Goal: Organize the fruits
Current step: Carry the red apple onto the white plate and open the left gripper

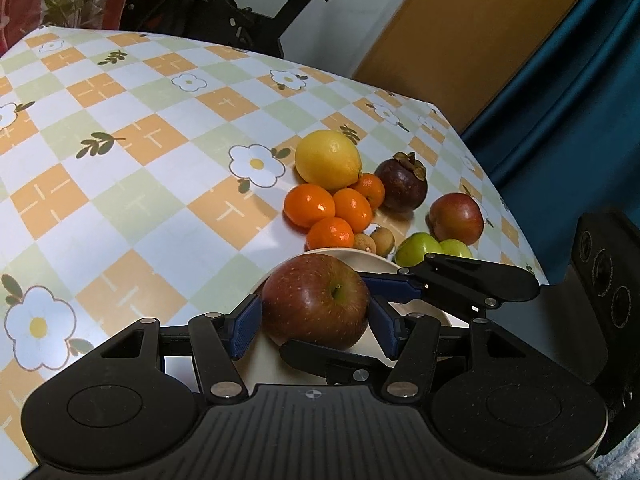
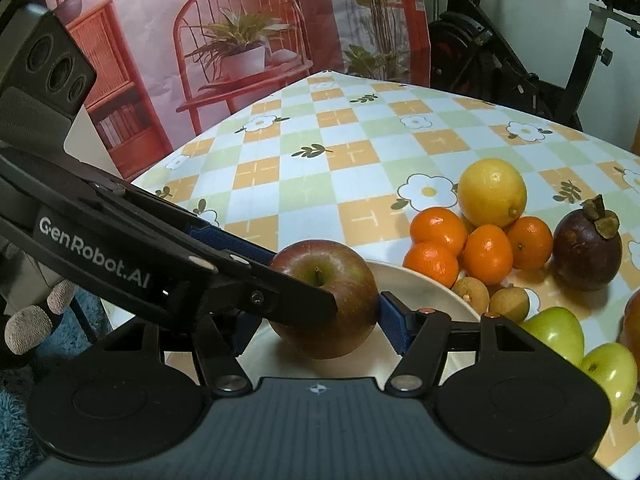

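A large red-green apple [image 1: 316, 300] sits on a cream plate [image 1: 272, 364], also in the right wrist view [image 2: 324, 298]. My left gripper [image 1: 314, 322] has its blue pads against both sides of the apple. My right gripper [image 2: 320, 320] also straddles the same apple, its right pad [image 2: 394, 326] at the apple's side; the left gripper's finger crosses in front of it. Beyond the plate [image 2: 424, 284] lie a lemon [image 1: 328, 159], several tangerines [image 1: 310, 205], a mangosteen [image 1: 402, 184], two longans [image 1: 374, 240], two green fruits [image 1: 420, 249] and a red apple [image 1: 457, 218].
The table carries a checked flower-pattern cloth [image 1: 140, 140]. Its right edge [image 1: 492, 184] drops to a blue curtain. An exercise bike [image 1: 240, 12] stands behind the far edge. A red-chair backdrop [image 2: 240, 40] hangs at the far left.
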Motion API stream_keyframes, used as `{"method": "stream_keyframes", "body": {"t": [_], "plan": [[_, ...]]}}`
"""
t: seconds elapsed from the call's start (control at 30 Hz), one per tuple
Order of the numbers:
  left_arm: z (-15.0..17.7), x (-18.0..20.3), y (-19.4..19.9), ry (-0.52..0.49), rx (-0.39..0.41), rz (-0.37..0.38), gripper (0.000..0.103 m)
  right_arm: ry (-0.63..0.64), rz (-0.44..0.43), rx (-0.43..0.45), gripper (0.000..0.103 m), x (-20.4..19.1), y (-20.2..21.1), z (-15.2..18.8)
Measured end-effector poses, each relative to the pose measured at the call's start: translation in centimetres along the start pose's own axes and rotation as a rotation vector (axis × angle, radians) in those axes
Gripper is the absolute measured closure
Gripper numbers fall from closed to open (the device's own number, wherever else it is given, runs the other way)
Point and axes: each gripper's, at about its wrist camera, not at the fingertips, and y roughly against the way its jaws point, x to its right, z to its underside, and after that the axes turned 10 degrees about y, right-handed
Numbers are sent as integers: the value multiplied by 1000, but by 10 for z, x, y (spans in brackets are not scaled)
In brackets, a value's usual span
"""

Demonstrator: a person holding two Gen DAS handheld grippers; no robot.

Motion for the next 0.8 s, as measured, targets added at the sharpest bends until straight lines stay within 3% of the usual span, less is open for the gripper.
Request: {"method": "stream_keyframes", "body": {"t": [0.8], "plan": [[-18, -9, -6, 24, 28, -12, 41, -3, 32, 28, 38, 8, -19, -15]]}}
